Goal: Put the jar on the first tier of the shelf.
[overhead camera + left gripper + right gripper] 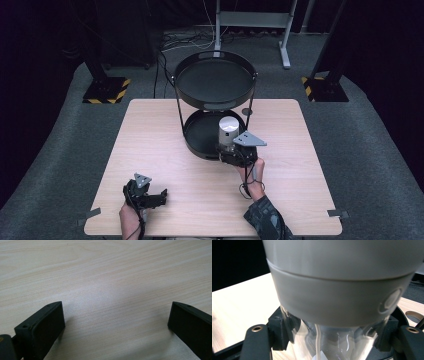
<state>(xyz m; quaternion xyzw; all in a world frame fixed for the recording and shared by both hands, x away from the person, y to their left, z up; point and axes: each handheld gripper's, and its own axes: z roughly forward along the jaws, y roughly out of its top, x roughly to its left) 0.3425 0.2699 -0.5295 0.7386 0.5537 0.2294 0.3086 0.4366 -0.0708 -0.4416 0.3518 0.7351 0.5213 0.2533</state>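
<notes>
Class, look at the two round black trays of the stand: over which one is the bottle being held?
The lower tray, sitting on the table; the right gripper holds the grey-capped bottle over it.

The grey-capped bottle's (342,290) top is cut off, its clear base perhaps blurred.

The wooden tabletop (165,150) stands on grey carpet (60,145). Beyond its far edge, a grey metal frame (252,20) rises with cables (182,42) on the floor to its left. Two black stand feet with yellow-striped edges, one (106,90) off the far left corner, the other (325,88) off the far right. Tape strips (338,213) mark the near corners.
</notes>
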